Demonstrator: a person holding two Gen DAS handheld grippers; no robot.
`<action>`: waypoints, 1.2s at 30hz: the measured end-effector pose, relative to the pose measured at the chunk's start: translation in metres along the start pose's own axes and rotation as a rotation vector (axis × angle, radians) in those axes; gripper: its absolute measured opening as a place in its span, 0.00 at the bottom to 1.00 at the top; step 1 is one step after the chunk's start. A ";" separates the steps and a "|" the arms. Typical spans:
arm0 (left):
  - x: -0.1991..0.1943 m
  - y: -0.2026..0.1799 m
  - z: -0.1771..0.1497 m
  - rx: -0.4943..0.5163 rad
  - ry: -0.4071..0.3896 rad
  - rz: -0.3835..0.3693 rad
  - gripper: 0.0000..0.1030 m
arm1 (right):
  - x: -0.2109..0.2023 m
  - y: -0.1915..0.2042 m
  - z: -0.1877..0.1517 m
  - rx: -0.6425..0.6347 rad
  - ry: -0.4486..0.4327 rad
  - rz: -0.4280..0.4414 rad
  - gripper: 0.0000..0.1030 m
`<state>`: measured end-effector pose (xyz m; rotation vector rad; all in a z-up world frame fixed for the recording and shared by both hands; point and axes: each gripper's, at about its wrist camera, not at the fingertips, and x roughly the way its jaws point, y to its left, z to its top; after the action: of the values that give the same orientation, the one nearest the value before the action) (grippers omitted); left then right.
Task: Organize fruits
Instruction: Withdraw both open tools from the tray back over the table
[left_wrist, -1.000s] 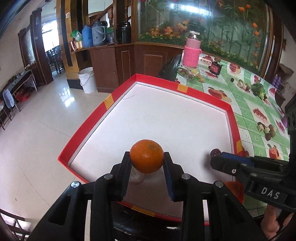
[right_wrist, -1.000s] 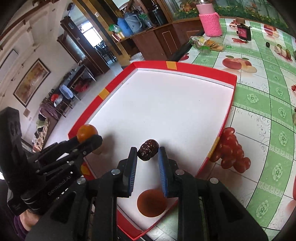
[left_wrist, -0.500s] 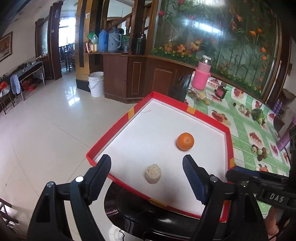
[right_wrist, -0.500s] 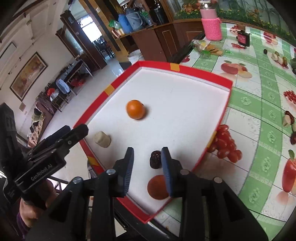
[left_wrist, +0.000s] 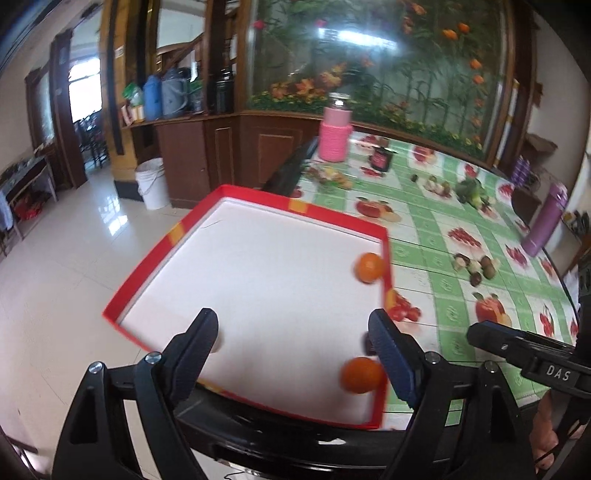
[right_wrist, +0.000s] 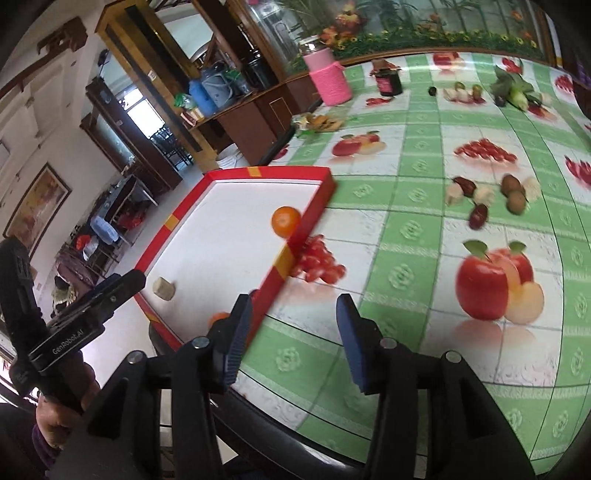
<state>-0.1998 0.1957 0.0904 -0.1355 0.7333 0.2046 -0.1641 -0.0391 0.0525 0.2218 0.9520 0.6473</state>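
A: Biggest item first. Table (right_wrist: 424, 236) with the green-check fruit-print cloth. At its near-left corner sits the red-rimmed tray (left_wrist: 384, 236), white floor, one corner overhanging the table edge.

B: Tray contents?

A: Two oranges. One orange (left_wrist: 369, 266) against the right wall, about halfway along it. A second orange (left_wrist: 360, 373) near the near right corner, just beside the left gripper's right finger. A pale beige lump (right_wrist: 164, 288) near the left wall, seen from the right wrist. Something dark sits behind the right gripper's left finger, just inside the tray wall; can't tell what.

B: Grippers?

A: Left gripper (left_wrist: 295, 343): jaws wide and opening, nothing between them, only tray floor behind. Right gripper (right_wrist: 291, 332): jaws apart and opening, nothing gripped, hanging over the bare cloth just outside the tray's right wall.

B: Loose fruit off the tray?

A: A small cluster (right_wrist: 487, 197) on the cloth well to the right of the tray: brown round ones, dark red dates, pale pieces. More bits at the far edge by the greens (right_wrist: 513, 88); too small to name.

B: Other stuff?

A: Pink knit-covered jar (left_wrist: 335, 136) far side, dark small jar (right_wrist: 389, 79) next to it, purple bottle (left_wrist: 543, 221) at the right edge.
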 end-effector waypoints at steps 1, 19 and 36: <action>-0.001 -0.010 0.000 0.024 -0.002 -0.006 0.82 | -0.002 -0.005 -0.002 0.003 -0.001 0.001 0.47; -0.019 -0.149 -0.006 0.262 -0.018 -0.126 1.00 | -0.077 -0.096 -0.015 0.142 -0.185 -0.041 0.48; -0.008 -0.165 -0.011 0.257 0.040 -0.144 1.00 | -0.102 -0.151 -0.030 0.259 -0.217 -0.077 0.49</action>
<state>-0.1742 0.0320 0.0961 0.0521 0.7797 -0.0302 -0.1678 -0.2236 0.0371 0.4740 0.8287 0.4182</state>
